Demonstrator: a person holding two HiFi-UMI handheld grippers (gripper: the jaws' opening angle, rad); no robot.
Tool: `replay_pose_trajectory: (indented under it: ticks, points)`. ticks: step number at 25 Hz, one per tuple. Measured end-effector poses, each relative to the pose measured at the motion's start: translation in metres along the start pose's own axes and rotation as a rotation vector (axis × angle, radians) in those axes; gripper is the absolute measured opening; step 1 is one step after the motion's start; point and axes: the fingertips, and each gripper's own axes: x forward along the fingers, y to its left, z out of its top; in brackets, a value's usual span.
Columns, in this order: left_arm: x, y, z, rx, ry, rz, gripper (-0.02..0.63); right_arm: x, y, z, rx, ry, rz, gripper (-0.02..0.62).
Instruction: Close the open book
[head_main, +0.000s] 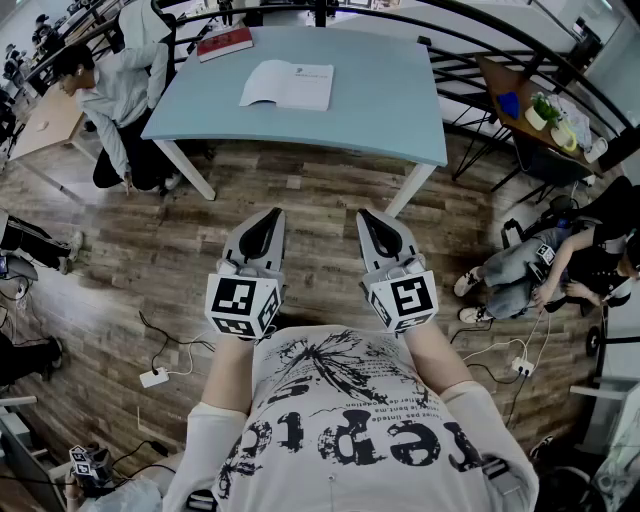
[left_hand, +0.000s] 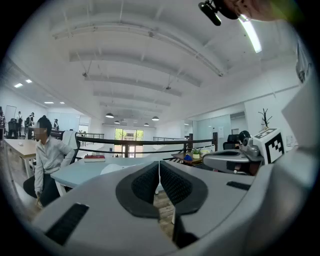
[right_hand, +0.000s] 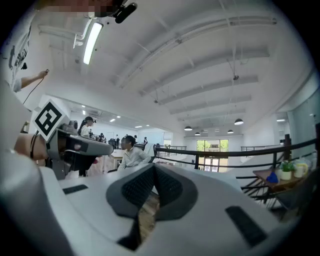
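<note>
Standing well short of table (head_main: 400, 110); open book (head_main: 288, 84) lies far, untouched. Left gripper (head_main: 271, 214), right gripper (head_main: 367, 216) both closed, empty. Next, likely: approach, catch cover.

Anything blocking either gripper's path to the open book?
Nothing visible. The left gripper and right gripper hang over the wood floor, short of the table, jaws together and empty. Only bare tabletop lies before the open book; the red book sits apart at the far corner.
</note>
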Motion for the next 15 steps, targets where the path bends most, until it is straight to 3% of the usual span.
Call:
replay_pose_trajectory:
  ticks: [15]
  points:
    - [-0.0009, -0.0081, -0.0052, -0.006, 0.009, 0.003, 0.021, -0.0053, -0.0047, -0.0055, 0.022, 0.013, -0.006, 0.008]
